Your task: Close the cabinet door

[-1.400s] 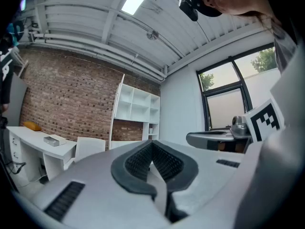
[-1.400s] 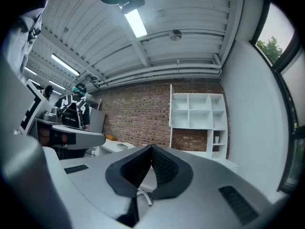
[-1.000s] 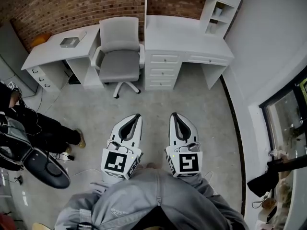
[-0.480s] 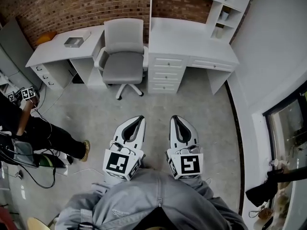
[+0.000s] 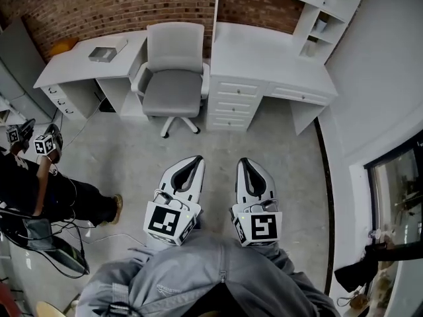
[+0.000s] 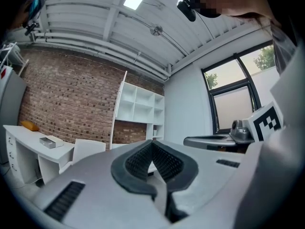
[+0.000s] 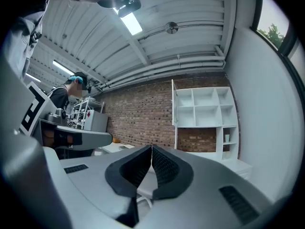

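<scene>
Two sets of jaws pressed together, empty: left gripper (image 5: 199,157), right gripper (image 5: 242,160). Well ahead of both, above the desk (image 5: 264,53): cabinet door (image 5: 217,5), swung open, upright, edge-on to the fingertips. Neither hand clearly nearer.

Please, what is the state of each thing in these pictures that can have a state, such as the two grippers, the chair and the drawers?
Left hand-held gripper: shut, holding nothing.
Right hand-held gripper: shut, holding nothing.
Office chair: upright, nobody seated, between the two desks.
Right desk drawers: all closed.
Left desk drawers: closed.
</scene>
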Action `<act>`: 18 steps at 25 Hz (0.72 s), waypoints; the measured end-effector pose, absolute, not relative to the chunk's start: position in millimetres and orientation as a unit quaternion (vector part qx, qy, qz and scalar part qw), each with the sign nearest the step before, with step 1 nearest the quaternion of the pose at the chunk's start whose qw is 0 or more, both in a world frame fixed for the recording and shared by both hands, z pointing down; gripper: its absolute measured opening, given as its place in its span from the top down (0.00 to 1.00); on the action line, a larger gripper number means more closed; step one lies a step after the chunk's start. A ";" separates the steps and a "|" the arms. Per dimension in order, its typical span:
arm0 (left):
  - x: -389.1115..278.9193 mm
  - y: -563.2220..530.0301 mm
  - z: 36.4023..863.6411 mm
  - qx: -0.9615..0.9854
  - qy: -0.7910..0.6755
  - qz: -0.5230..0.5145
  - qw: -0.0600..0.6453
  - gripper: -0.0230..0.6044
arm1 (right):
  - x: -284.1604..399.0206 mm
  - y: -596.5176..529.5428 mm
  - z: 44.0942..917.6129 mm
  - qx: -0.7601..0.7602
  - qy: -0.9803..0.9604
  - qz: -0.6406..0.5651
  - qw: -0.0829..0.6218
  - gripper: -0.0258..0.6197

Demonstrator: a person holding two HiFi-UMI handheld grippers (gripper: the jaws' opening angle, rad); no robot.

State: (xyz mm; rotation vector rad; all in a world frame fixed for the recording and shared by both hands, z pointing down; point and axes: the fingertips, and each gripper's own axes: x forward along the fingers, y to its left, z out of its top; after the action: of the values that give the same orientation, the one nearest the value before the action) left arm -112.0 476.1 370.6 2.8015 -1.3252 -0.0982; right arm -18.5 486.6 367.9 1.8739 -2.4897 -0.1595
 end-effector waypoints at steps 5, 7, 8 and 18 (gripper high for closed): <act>-119.4 421.9 362.9 0.906 -0.422 -0.042 0.014 0.96 | -26.5 431.3 363.6 0.602 -0.797 -0.048 0.002 0.92; -122.0 399.4 356.0 0.907 -0.418 -0.044 0.008 0.96 | -30.4 409.2 359.4 0.603 -0.797 -0.049 0.000 0.92; -122.7 388.8 353.5 0.908 -0.416 -0.044 0.005 0.96 | -32.0 399.2 357.6 0.603 -0.796 -0.050 -0.001 0.92; -131.0 301.0 354.2 0.919 -0.392 -0.046 0.014 0.96 | -43.2 314.1 357.9 0.620 -0.783 -0.044 0.001 0.92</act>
State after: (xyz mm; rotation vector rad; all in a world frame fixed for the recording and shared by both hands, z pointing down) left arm -131.0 301.0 354.2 2.8614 -1.2200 -0.1426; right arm -43.2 314.1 357.9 1.9470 -2.4586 -0.1388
